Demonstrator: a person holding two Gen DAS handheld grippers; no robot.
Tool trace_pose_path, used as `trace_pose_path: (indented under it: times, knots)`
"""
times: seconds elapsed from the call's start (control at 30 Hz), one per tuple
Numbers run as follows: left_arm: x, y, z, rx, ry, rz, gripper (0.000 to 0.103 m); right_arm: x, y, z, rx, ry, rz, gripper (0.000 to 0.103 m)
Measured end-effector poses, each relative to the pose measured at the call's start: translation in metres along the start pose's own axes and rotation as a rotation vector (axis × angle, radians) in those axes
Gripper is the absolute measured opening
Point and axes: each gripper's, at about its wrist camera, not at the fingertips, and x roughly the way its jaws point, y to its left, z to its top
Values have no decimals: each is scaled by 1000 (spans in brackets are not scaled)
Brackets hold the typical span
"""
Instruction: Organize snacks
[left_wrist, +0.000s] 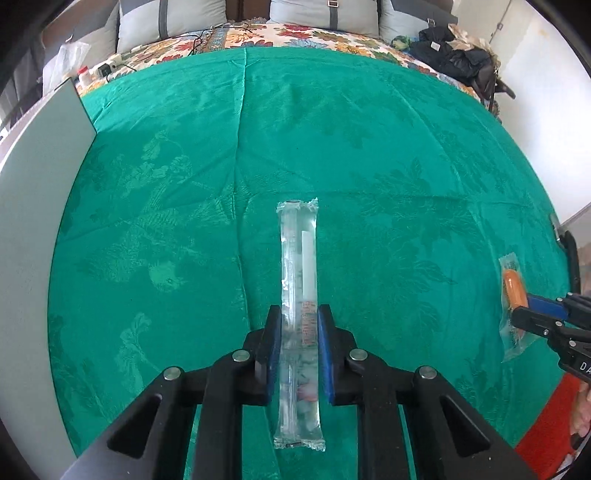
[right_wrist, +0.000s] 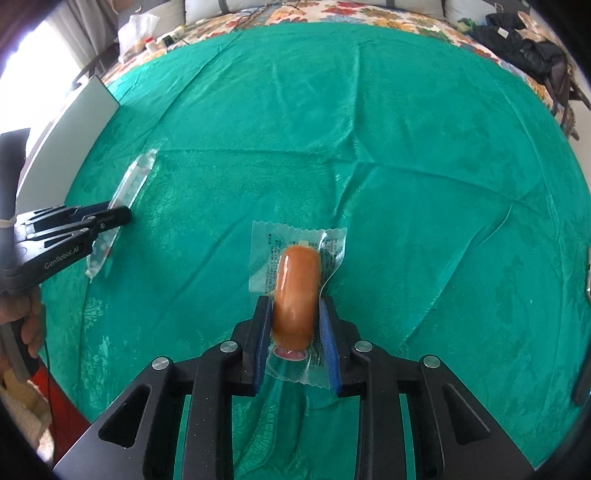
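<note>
A long clear plastic snack tube (left_wrist: 298, 258) lies lengthwise on the green cloth (left_wrist: 369, 147). My left gripper (left_wrist: 298, 314) is shut on it, both blue pads pressed against its sides. From the right wrist view the same tube (right_wrist: 129, 184) and left gripper (right_wrist: 122, 218) appear at the left. An orange sausage in a clear wrapper (right_wrist: 297, 291) sits between the blue pads of my right gripper (right_wrist: 295, 306), which is shut on it. In the left wrist view that sausage (left_wrist: 514, 291) and right gripper (left_wrist: 521, 310) are at the far right.
A pale flat board (left_wrist: 40, 177) stands along the left edge of the cloth. Behind the cloth lie a floral bedspread (left_wrist: 295, 35), grey pillows, a charger with cables (left_wrist: 110, 68) and dark clothes (left_wrist: 454, 51). A hand (right_wrist: 26, 321) holds the left gripper's handle.
</note>
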Motion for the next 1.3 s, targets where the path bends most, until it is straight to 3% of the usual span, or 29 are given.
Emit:
trace_pose_path:
  times: [0.07, 0.23, 0.37, 0.47, 0.57, 0.63, 0.77, 0.93, 1.0, 1.03, 1.07, 1.17, 1.3]
  knots:
    - [-20, 10, -20, -61, -36, -86, 18, -17, -2, -14, 34, -34, 91, 27]
    - [-65, 34, -67, -174, -94, -190, 18, -20, -4, -47, 64, -29, 104, 27]
    - [-118, 57, -86, -275, -177, -272, 18, -27, 11, -48, 72, -48, 164, 27]
    - [-172, 82, -89, -316, -284, -305, 18, -50, 48, -25, 7, -95, 220, 27]
    - [-222, 120, -89, -340, -364, -232, 18, -82, 110, 10, -86, -166, 312, 27]
    - [-246, 157, -90, -364, -391, -140, 18, -102, 161, 34, -160, -207, 379, 27]
    - [-262, 229, -104, -420, -360, 70, 18, -115, 274, 63, -307, -226, 485, 28]
    - [-246, 287, -131, -464, -297, 266, 19, -91, 382, 61, -439, -179, 514, 30]
    - [-238, 297, -142, -470, -279, 331, 34, -64, 410, 58, -463, -137, 482, 43]
    - [-236, 299, -147, -473, -279, 359, 53, -47, 419, 54, -474, -96, 440, 67]
    - [-237, 299, -151, -475, -290, 381, 71, -32, 423, 52, -479, -57, 401, 79]
    - [-250, 284, -161, -433, -370, 450, 84, -14, 413, 45, -474, -29, 327, 78]
    - [-273, 253, -159, -347, -459, 584, 100, -39, 401, 53, -475, -124, 299, 78]
